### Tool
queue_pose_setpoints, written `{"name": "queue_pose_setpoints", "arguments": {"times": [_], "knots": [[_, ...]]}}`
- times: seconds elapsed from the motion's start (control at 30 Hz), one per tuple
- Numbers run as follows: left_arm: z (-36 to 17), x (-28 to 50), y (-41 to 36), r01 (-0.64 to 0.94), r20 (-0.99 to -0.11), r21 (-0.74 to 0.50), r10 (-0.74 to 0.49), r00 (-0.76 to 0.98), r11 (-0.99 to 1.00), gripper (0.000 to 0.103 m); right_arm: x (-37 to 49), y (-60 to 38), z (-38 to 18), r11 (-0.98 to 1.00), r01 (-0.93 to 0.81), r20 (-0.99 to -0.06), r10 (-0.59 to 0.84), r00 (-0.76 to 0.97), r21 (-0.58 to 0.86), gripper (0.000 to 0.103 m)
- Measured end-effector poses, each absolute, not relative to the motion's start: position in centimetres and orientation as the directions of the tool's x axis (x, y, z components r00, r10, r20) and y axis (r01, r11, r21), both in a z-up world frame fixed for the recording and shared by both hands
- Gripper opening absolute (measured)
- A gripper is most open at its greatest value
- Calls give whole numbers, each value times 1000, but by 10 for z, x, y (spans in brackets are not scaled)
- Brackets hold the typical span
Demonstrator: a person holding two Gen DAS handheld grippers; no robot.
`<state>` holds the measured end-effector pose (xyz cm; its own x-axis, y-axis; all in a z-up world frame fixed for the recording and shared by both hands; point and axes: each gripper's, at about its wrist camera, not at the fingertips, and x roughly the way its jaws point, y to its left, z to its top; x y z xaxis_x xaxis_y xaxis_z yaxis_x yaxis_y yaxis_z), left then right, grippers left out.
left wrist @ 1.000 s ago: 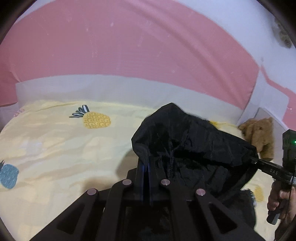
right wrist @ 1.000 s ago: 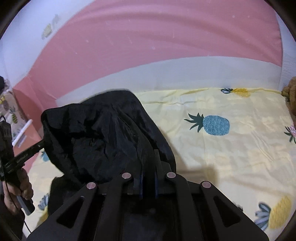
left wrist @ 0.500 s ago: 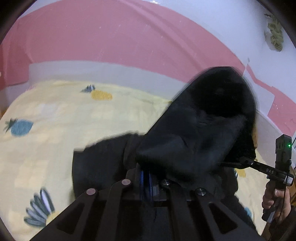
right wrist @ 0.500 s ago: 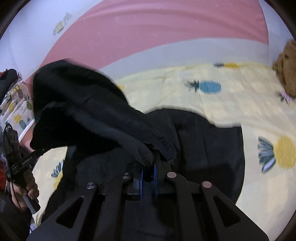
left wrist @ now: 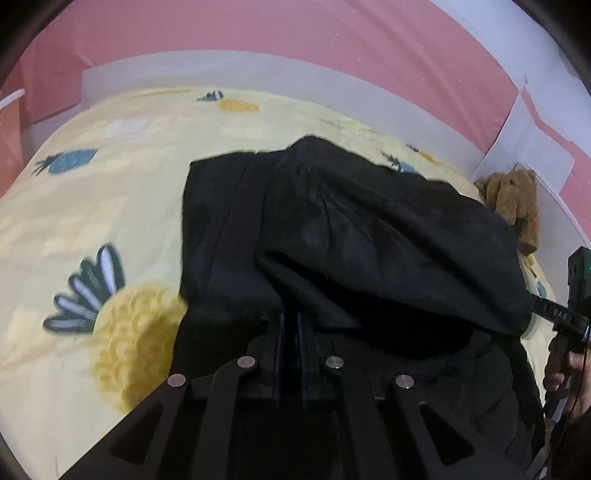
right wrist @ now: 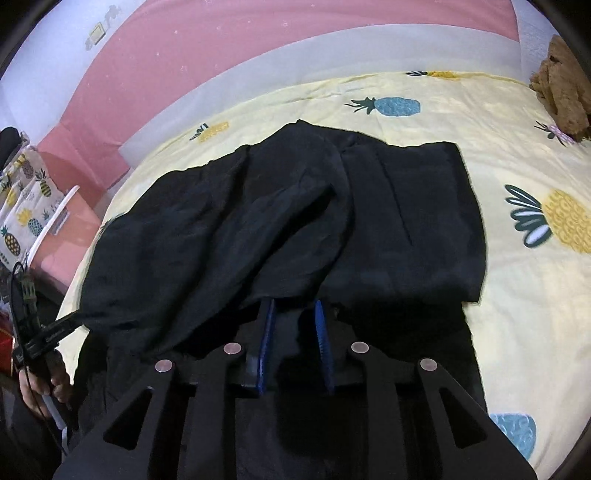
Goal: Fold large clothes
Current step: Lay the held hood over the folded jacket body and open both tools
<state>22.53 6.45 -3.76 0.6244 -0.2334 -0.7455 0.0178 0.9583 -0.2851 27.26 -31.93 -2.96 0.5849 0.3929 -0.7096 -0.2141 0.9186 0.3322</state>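
A large black garment [left wrist: 369, 236] lies on the yellow pineapple sheet [left wrist: 92, 221], its near part folded over the rest into a puffy double layer. In the left wrist view my left gripper [left wrist: 290, 317] sits at the fold's near edge, blue pads close together and pinching the cloth. My right gripper [right wrist: 293, 306] is opening: its blue pads [right wrist: 320, 321] stand apart, with loose black garment [right wrist: 229, 229] fabric draped over the tips. Each view also shows the other tool at the fold's far corner: right gripper [left wrist: 535, 308], left gripper [right wrist: 74, 317].
A brown teddy bear [left wrist: 513, 199] sits at the bed's far corner by the pink-and-white wall [left wrist: 258, 33]. A pink box and a pineapple-print cloth [right wrist: 22, 206] stand beside the bed. A hand [right wrist: 40, 384] holds the left tool.
Both grippers came down and forward, laying the raised black cloth over the rest of the garment. The right gripper's pads have parted; the left ones stay together.
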Motion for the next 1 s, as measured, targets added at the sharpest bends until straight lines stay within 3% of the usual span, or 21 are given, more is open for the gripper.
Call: {"name": "queue_pose_setpoints", "arguments": {"times": [0.07,0.23,0.4,0.53,0.67,0.87,1.0], "knots": [[-34,214,67,22,-740,-295,-243,627,955,8,266,-324,-23,930,-201,-707,365,606,308,30],[2,209,56,65,-684,-279,-246,687,958,10,262,-307,4,926,-242,-652,376,658,291,32],[17,247,27,142,-633,-308,-313,708,941,20,278,-265,-1,906,-323,-642,422,641,273,32],[-20,264,13,133,-698,-282,-299,650,950,20,291,-250,-58,913,-311,-745,399,534,266,32],[-66,264,26,95,-728,-312,-302,616,945,16,285,-255,-87,906,-292,-729,421,539,308,37],[-64,271,25,69,-748,-284,-266,608,956,13,279,-262,-71,905,-279,-730,425,535,322,40],[-38,253,23,72,-739,-255,-242,629,964,13,268,-296,-28,909,-254,-641,414,646,330,47]]}}
